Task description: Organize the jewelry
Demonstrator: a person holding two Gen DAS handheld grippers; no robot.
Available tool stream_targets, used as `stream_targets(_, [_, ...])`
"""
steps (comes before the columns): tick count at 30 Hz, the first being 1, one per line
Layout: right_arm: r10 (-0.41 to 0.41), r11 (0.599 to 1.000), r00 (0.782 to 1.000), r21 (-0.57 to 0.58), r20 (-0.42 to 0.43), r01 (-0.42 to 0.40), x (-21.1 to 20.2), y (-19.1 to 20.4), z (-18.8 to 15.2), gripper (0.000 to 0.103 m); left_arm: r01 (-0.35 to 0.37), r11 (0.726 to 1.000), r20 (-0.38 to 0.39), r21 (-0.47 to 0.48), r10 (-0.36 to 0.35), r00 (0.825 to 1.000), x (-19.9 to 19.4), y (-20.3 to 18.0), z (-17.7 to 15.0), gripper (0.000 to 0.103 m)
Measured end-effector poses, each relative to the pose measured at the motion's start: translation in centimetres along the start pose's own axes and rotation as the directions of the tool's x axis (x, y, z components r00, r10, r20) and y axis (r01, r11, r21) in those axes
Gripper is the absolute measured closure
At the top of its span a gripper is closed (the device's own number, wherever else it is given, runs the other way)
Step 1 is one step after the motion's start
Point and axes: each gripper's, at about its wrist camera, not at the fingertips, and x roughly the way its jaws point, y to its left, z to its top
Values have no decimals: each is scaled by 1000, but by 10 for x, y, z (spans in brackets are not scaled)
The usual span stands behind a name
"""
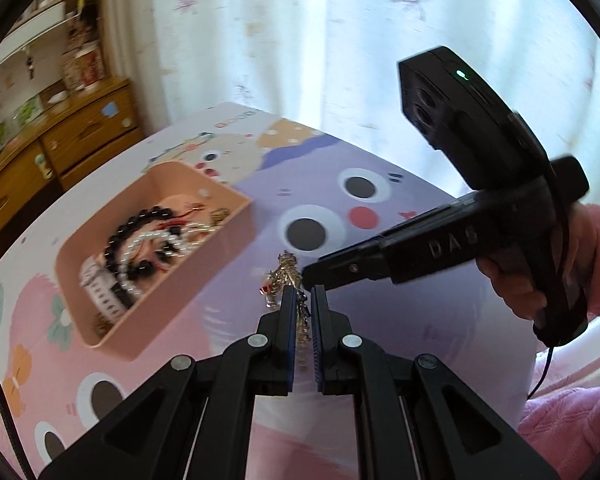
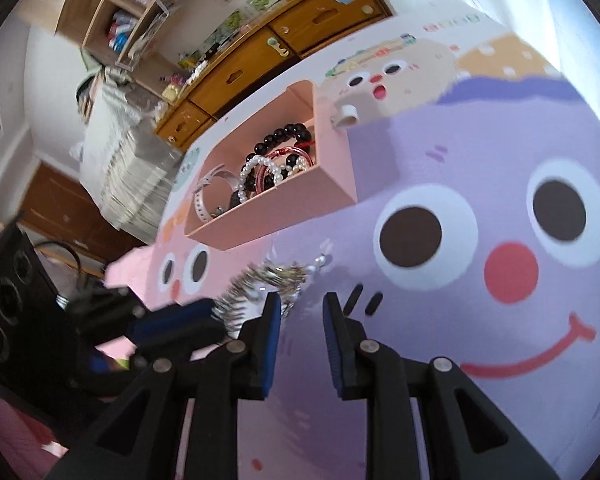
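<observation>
Left gripper [image 1: 303, 292] clenched on gold chain [image 1: 286, 274]; right gripper [image 2: 302, 300] released beside it. Risk: chain snags, slips short of pink tray [image 1: 236, 204].

The right claw [image 1: 306, 278] crosses close in front of the left claw [image 1: 303, 300], its tip just beside the gold chain tangle [image 1: 286, 276], so that side is crowded. The pink tray [image 1: 236, 216] stands to the left, its walls raised and its floor heaped with bracelets [image 1: 148, 240]. The bench [image 1: 400, 312] beyond the tangle lies bare.
</observation>
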Motion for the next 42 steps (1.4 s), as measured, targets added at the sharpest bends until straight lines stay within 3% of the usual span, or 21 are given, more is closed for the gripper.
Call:
stream_targets(6, [116,989,993,96,-1,-116,-10,-14,-5,70,4,1000,-16,0,-4,1000,7,-9,0,98])
stream_targets(9, [209,967,978,148,13,-208,-12,-21,-5,63,2,1000,-29,-9,-2,1000,9,-8,-1,98])
stream_targets(12, [234,957,972,169,28,-236,-13,-23,-4,61,-5,1000,-37,-4,5,999,8,-7,-3,98])
stream_targets(13, [227,959,973,165,28,-229,-13,-22,-4,61,-12,1000,-43,-8,12,999,8,-6,-3,97])
stream_targets(15, [193,970,981,147,22,-194,-12,-20,-4,61,-20,999,-56,-26,19,998,9,-2,-3,82])
stream_targets(21, [66,996,998,54,-16,-65,-5,-9,-5,61,-88,994,-135,-59,79,988,24,11,-8,65])
stream_targets(26, [-8,1000,1000,-16,-26,8,-1,0,-3,61,-121,989,-176,-88,104,979,37,20,-10,64])
stream_targets(33, [-48,998,998,-29,-32,47,2,-3,0,61,-149,985,-226,-90,126,966,57,24,-14,65])
stream_targets(35, [-51,998,998,-27,-32,50,3,-4,-1,61,-145,986,-215,-81,124,969,58,22,-14,66])
stream_targets(36, [-52,998,998,-25,-32,51,3,-5,0,61,-138,987,-210,-80,119,970,58,22,-14,73])
stream_targets(38, [-54,998,998,-21,-31,53,3,-6,-2,61,-122,990,-204,-74,105,973,58,20,-13,77])
stream_targets(42, [-57,998,998,-17,-26,57,3,-6,-2,61,-109,990,-192,-91,90,977,57,24,-13,79])
